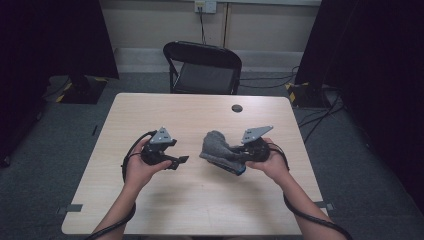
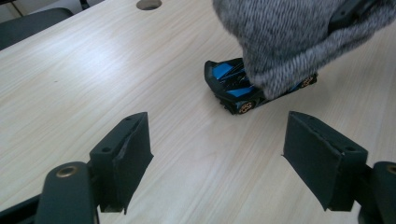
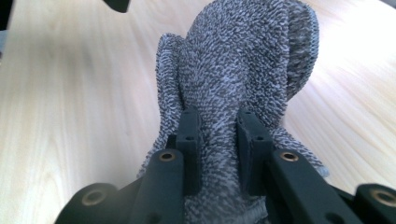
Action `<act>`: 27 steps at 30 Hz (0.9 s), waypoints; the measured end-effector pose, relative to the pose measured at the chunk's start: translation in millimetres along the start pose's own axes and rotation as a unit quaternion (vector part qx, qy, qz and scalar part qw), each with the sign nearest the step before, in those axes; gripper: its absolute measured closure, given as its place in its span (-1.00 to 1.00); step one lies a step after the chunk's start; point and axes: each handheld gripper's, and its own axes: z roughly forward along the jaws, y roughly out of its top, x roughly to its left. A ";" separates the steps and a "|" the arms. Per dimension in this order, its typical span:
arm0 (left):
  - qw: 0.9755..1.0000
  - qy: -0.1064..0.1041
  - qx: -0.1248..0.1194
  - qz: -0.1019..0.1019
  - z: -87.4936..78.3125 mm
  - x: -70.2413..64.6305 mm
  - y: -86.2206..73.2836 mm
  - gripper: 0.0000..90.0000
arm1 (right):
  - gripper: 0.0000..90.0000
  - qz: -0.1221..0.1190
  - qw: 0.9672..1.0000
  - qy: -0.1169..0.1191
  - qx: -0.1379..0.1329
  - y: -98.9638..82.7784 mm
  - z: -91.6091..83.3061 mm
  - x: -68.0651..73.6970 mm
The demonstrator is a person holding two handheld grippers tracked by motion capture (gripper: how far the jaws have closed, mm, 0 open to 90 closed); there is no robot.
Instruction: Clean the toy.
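**Grey cloth pinched over a toy car at mid-surface**

The right gripper (image 1: 239, 153) has its jaws drawn narrow on a fold of the grey terry cloth (image 3: 238, 70), which bunches up and droops over the blue-and-black toy car (image 2: 233, 86) resting on the pale wooden surface (image 1: 200, 200). The left gripper (image 1: 181, 161) hovers just left of the car, jaws spread wide and holding nothing. The cloth looks soft, light and limp: it will likely sag wherever it is unsupported, so a pinch on a gathered fold, as here, seems the surest hold, and a second pinch at a free edge beside the car would help spread it. The car, partly covered, looks small, hard and smooth, on wheels that may roll away if nudged; its sides would suit a grip best. The round cable hole (image 1: 237, 108) lies well beyond the car.
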 end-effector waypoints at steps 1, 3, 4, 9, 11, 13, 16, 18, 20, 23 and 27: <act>1.000 0.002 -0.002 -0.003 -6.3 0.4 -3.1 -0.50 | 0.63 -0.009 1.000 0.014 0.002 5.9 12.0 4.9; 1.000 0.004 -0.002 -0.005 -9.1 0.6 -4.9 -0.50 | 0.63 -0.015 1.000 0.020 0.006 8.4 18.2 7.5; 1.000 0.006 -0.003 -0.005 -11.5 1.0 -6.9 -0.50 | 0.63 -0.020 0.999 0.026 0.008 10.5 24.5 9.9; 1.000 0.009 -0.006 -0.025 -24.2 3.4 -20.4 -0.50 | 0.62 -0.051 0.996 0.068 0.030 18.8 64.2 25.9; 1.000 0.011 -0.005 -0.026 -25.7 3.5 -22.8 -0.50 | 0.62 -0.060 0.994 0.081 0.038 20.7 76.7 31.2; 1.000 0.010 -0.002 -0.029 -28.2 3.6 -27.8 -0.50 | 0.62 -0.064 0.993 0.088 0.042 21.7 82.4 34.0; 0.999 0.008 0.003 -0.035 -31.0 3.4 -34.7 -0.48 | 0.61 -0.076 0.991 0.104 0.046 24.9 97.3 40.3; 0.999 0.008 0.010 -0.035 -31.7 2.9 -38.8 -0.46 | 0.60 -0.081 0.989 0.110 0.048 26.4 106.0 42.6; 0.999 0.006 0.018 -0.033 -31.9 1.5 -42.7 -0.44 | 0.59 -0.084 0.989 0.116 0.049 26.8 113.3 44.2; 0.999 0.002 0.027 -0.033 -30.3 -1.2 -47.3 -0.43 | 0.47 -0.088 0.987 0.120 0.055 27.3 120.9 46.4; 0.999 0.002 0.033 -0.038 -29.1 -2.1 -51.2 -0.43 | 0.10 -0.087 0.989 0.113 0.048 29.0 121.1 47.1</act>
